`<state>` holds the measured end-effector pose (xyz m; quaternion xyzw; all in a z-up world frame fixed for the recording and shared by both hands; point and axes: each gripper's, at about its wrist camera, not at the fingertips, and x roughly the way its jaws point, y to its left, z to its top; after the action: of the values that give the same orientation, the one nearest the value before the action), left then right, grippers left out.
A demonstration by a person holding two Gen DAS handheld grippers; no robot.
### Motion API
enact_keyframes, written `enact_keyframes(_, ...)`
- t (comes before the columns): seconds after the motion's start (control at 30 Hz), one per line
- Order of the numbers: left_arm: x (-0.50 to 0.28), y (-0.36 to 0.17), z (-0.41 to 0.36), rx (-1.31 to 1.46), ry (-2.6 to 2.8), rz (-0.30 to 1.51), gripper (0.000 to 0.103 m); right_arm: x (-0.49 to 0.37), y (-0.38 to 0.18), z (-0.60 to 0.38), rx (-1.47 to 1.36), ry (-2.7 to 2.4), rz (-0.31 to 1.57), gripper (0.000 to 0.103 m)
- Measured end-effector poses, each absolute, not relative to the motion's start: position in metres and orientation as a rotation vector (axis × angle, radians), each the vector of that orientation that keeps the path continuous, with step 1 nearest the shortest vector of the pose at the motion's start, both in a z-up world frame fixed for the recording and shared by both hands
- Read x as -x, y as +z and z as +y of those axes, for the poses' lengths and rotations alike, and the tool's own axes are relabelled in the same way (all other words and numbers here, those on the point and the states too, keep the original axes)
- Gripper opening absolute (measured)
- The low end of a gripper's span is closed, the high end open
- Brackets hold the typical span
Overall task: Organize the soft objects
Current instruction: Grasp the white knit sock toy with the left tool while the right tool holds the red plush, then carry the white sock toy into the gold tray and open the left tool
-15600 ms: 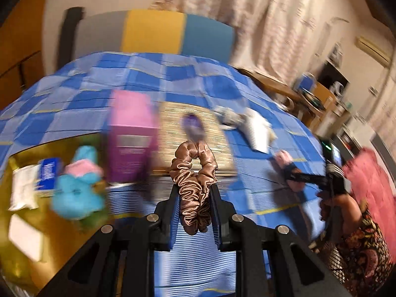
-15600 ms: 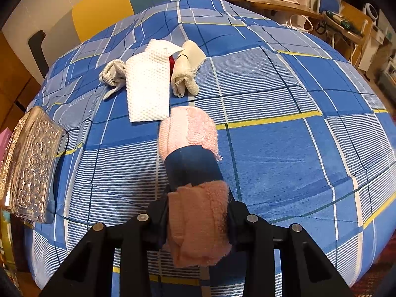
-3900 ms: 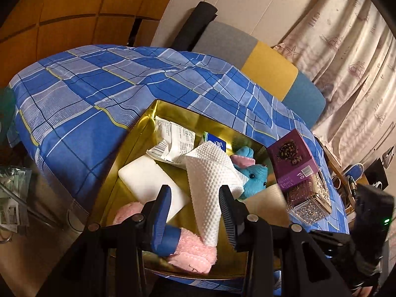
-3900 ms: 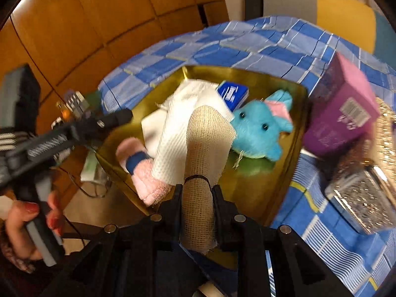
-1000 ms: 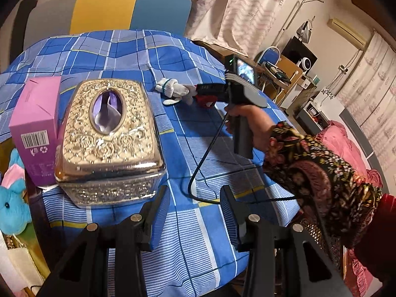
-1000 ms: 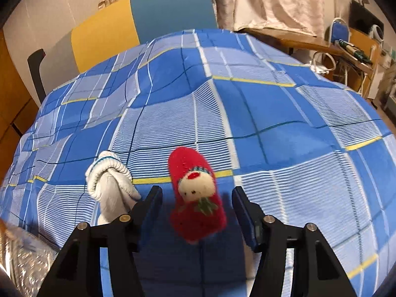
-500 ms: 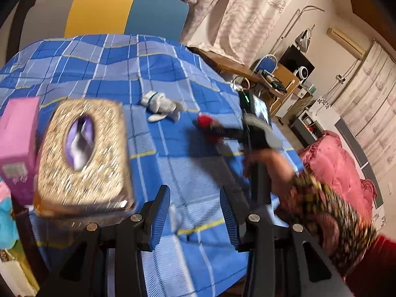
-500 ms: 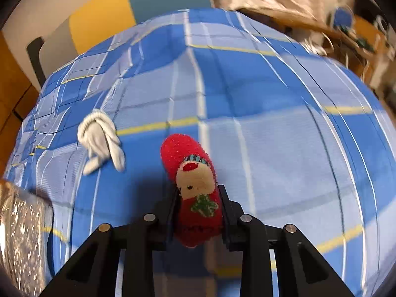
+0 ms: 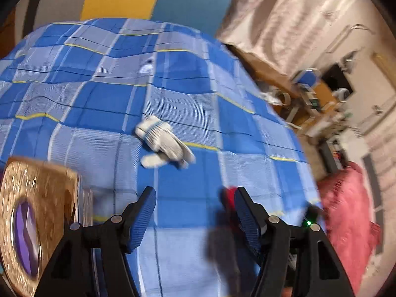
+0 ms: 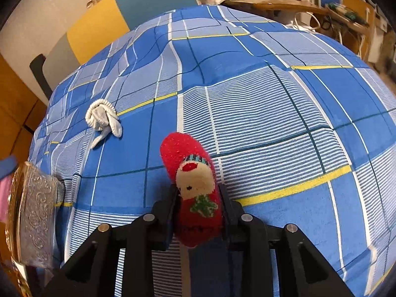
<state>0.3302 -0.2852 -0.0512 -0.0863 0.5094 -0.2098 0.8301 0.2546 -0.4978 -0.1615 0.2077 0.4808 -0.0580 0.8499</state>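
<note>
My right gripper (image 10: 198,193) is shut on a red sock (image 10: 190,173) with a snowman face, held just above the blue checked tablecloth (image 10: 272,113). A rolled white sock (image 10: 102,118) lies on the cloth to its upper left. In the left wrist view the same white sock (image 9: 164,143) lies ahead of my left gripper (image 9: 194,198). That gripper's jaws are opening, with nothing between them. The red sock (image 9: 229,198) shows blurred behind its right finger.
An ornate gold tissue box (image 9: 32,222) stands at the lower left, also seen as the tissue box (image 10: 32,217) in the right wrist view. A grey, yellow and blue chair back (image 10: 111,22) stands beyond the table. A pink cushion (image 9: 346,217) and cluttered furniture (image 9: 309,99) lie to the right.
My left gripper has swung toward the white sock and its jaws have spread wider. My right gripper closed on the red sock and carried it a little toward the near edge.
</note>
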Motion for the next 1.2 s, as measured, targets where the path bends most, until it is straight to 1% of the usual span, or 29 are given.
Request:
enact_keyframes(0.2, -0.383, -0.082, -0.308, 0.112, -0.324, 1.094, 0.067, -0.258, -0.161, -0.499, -0.431, -0.117, 1.037, 0.031)
enact_keyframes(0.27, -0.400, -0.095, -0.312, 0.098, -0.297, 1.112, 0.077, -0.259, -0.161, -0.500, -0.435, -0.116, 1.042, 0.031)
enact_keyframes(0.3, -0.407, -0.101, -0.313, 0.107, -0.288, 1.123, 0.078, -0.259, -0.161, -0.501, -0.440, -0.116, 1.043, 0.031)
enact_keyframes(0.43, -0.431, -0.123, -0.313, 0.177, -0.282, 1.158, 0.080, -0.262, -0.161, -0.502, -0.448, -0.114, 1.052, 0.032)
enact_keyframes(0.57, -0.440, -0.136, -0.316, 0.128, -0.256, 1.152, 0.079, -0.263, -0.162, -0.503, -0.458, -0.112, 1.055, 0.032)
enact_keyframes(0.63, -0.443, -0.141, -0.318, 0.097, -0.247, 1.148, 0.078, -0.263, -0.162, -0.503, -0.458, -0.113, 1.054, 0.032)
enact_keyframes(0.73, -0.444, -0.146, -0.323, 0.058, -0.270, 1.145, 0.066, -0.264, -0.162, -0.501, -0.442, -0.116, 1.056, 0.032)
enact_keyframes(0.77, -0.442, -0.148, -0.324, 0.049, -0.283, 1.142, 0.059, -0.264, -0.162, -0.501, -0.441, -0.116, 1.056, 0.032)
enact_keyframes(0.8, -0.441, -0.150, -0.325, 0.051, -0.286, 1.144, 0.057, -0.264, -0.162, -0.501, -0.442, -0.117, 1.056, 0.032)
enact_keyframes(0.87, -0.440, -0.151, -0.324, 0.074, -0.284, 1.150, 0.047, -0.264, -0.162, -0.501, -0.445, -0.116, 1.055, 0.032)
enact_keyframes(0.9, -0.439, -0.153, -0.323, 0.091, -0.284, 1.157, 0.047, -0.264, -0.162, -0.501, -0.446, -0.116, 1.055, 0.032)
enact_keyframes(0.97, -0.436, -0.152, -0.320, 0.108, -0.289, 1.167, 0.041, -0.265, -0.162, -0.501, -0.441, -0.116, 1.055, 0.032)
enact_keyframes(1.03, -0.433, -0.149, -0.319, 0.110, -0.297, 1.167, 0.038, -0.265, -0.162, -0.499, -0.428, -0.117, 1.055, 0.032)
enact_keyframes(1.2, -0.416, -0.137, -0.317, 0.111, -0.316, 1.144, 0.037, -0.266, -0.163, -0.499, -0.421, -0.118, 1.053, 0.032)
